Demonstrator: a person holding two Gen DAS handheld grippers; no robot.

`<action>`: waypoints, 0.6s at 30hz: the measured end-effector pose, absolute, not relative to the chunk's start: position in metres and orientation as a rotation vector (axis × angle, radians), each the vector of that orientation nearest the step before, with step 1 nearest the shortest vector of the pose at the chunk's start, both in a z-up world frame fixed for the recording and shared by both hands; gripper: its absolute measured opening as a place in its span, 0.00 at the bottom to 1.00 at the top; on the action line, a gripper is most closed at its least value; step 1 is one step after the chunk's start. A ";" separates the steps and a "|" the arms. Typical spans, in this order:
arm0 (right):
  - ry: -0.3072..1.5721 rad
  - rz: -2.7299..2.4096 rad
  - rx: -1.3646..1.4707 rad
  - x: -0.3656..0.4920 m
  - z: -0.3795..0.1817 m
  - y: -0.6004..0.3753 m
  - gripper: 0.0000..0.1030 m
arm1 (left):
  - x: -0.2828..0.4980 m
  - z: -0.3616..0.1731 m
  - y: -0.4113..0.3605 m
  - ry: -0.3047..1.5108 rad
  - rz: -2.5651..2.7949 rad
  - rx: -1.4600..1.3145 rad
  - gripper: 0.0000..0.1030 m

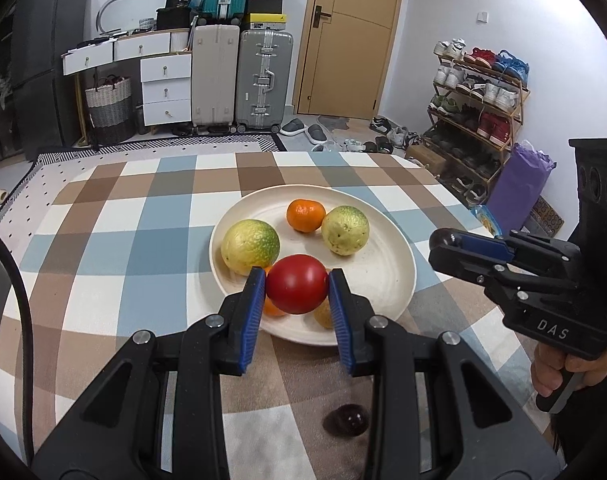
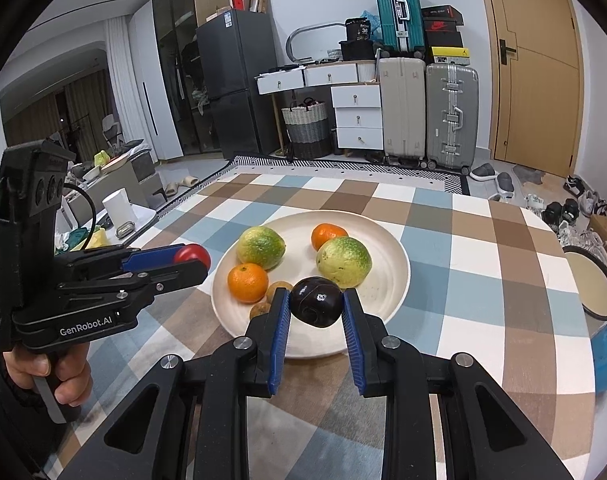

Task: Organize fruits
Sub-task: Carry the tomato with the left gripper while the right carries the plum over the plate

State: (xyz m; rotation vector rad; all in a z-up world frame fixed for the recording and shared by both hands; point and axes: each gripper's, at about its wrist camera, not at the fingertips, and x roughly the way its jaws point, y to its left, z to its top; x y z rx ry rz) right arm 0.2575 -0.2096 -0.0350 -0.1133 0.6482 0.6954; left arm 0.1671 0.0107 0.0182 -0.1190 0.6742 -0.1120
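A cream plate [image 1: 387,264] [image 2: 387,280] on the checked tablecloth holds two yellow-green citrus fruits [image 1: 250,246] [image 1: 345,230], two oranges [image 1: 305,215] [image 2: 248,282] and small brown fruits [image 2: 278,289]. My left gripper [image 1: 297,290] is shut on a red tomato [image 1: 297,289] above the plate's near rim; it shows in the right wrist view [image 2: 191,258] left of the plate. My right gripper [image 2: 316,307] is shut on a dark purple fruit [image 2: 316,301] above the plate's near edge; it shows in the left wrist view [image 1: 443,242] right of the plate.
Another dark purple fruit [image 1: 346,420] lies on the tablecloth near me in the left wrist view. A round dark-rimmed tray [image 2: 591,284] sits off the table's right side. Suitcases [image 1: 263,80], drawers and a shoe rack [image 1: 475,112] stand beyond the table.
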 end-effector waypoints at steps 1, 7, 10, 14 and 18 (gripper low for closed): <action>0.650 0.695 -0.111 0.259 -0.035 -0.210 0.26 | 0.170 0.018 0.009 0.675 -0.120 -0.116 0.28; 0.662 0.678 -0.094 0.269 -0.044 -0.212 0.26 | 0.181 0.015 0.005 0.673 -0.129 -0.108 0.28; 0.691 0.684 -0.063 0.274 -0.053 -0.214 0.26 | 0.184 0.011 0.001 0.673 -0.146 -0.102 0.28; 0.709 0.676 -0.078 0.277 -0.063 -0.212 0.26 | 0.186 0.002 -0.007 0.687 -0.164 -0.092 0.28; 0.735 0.678 -0.081 0.281 -0.069 -0.211 0.26 | 0.188 -0.004 -0.011 0.698 -0.160 -0.088 0.28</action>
